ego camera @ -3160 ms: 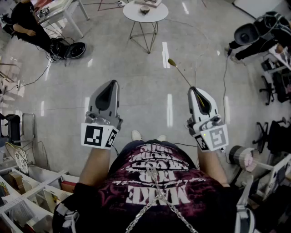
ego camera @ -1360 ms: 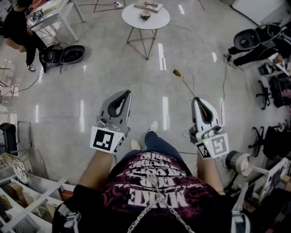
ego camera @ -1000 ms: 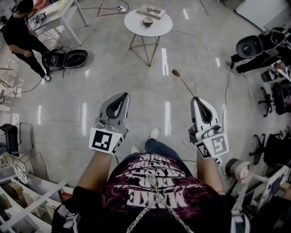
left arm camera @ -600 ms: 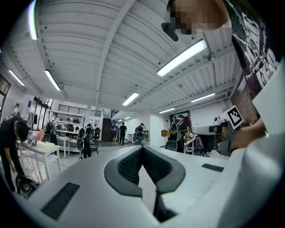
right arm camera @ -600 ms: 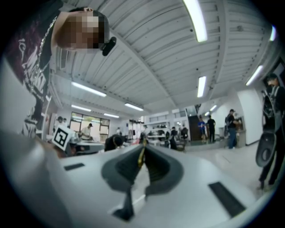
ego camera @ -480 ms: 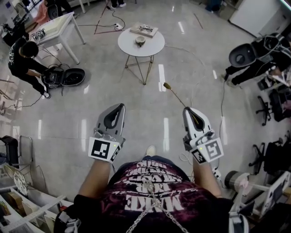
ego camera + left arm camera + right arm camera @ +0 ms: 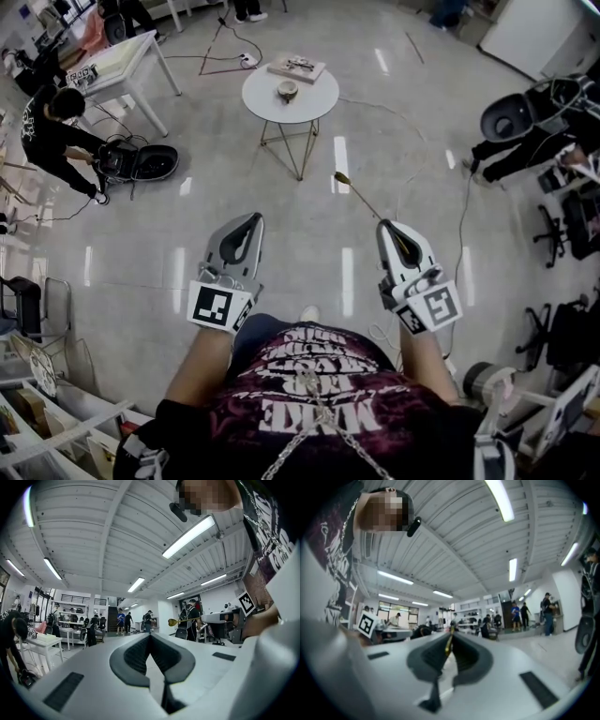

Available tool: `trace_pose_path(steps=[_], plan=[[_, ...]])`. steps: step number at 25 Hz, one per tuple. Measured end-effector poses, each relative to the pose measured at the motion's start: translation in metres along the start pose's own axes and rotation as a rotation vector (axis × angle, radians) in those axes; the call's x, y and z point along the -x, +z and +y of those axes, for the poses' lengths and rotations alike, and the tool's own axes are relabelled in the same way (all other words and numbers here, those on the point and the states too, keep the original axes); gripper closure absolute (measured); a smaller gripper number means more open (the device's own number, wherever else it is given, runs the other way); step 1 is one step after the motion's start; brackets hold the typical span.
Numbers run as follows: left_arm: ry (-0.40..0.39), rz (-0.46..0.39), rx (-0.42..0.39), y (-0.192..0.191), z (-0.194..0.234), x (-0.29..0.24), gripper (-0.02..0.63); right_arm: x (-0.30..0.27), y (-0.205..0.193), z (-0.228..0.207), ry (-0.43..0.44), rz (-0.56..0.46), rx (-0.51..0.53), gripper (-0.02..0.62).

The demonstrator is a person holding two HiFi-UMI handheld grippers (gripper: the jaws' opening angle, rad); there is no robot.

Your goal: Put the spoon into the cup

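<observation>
While a person stands on a glossy grey floor (image 7: 141, 253) and looks down past a dark printed shirt, both forearms reach forward, each hand holding a gripper that points ahead and level; the right gripper (image 7: 392, 225) has its jaws clamped together on the thin handle of a gold spoon (image 7: 361, 195); the spoon juts out beyond the jaw tips, slanting up and to the left in the head view, with its bowl at the far end above bare floor; in the right gripper view the gold handle (image 7: 449, 646) runs up the narrow slit between the dark pads of that gripper (image 7: 451, 635); the left gripper (image 7: 253, 217) has its jaws closed tip to tip with nothing between them, as the left gripper view shows at its own tips (image 7: 150, 635); that view also catches the spoon (image 7: 180, 619) off to the right, held level in the air; the two grippers sit side by side, well apart; the cup (image 7: 288, 90) stands on a small round white table (image 7: 319, 98) well ahead of both grippers, near a flat rectangular object (image 7: 296, 67) at the table's far edge; the spoon is not in the cup and is far from it.
</observation>
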State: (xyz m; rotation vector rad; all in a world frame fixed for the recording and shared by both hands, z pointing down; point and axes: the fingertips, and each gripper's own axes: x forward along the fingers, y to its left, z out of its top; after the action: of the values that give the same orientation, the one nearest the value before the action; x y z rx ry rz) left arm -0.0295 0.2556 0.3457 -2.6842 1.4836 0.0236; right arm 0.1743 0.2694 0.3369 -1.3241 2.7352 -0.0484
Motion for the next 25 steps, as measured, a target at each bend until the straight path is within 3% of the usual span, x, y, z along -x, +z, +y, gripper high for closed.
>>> trace_pose_path(steps=[11,25], plan=[[0.078,0.025,0.022,-0.001,0.01,-0.005,0.583,-0.001,-0.005,-0.031,0.015,-0.004,-0.036,0.56],[0.074,0.041,-0.016,-0.001,0.016,-0.007,0.583,-0.014,-0.01,-0.034,0.018,-0.006,-0.025,0.56]])
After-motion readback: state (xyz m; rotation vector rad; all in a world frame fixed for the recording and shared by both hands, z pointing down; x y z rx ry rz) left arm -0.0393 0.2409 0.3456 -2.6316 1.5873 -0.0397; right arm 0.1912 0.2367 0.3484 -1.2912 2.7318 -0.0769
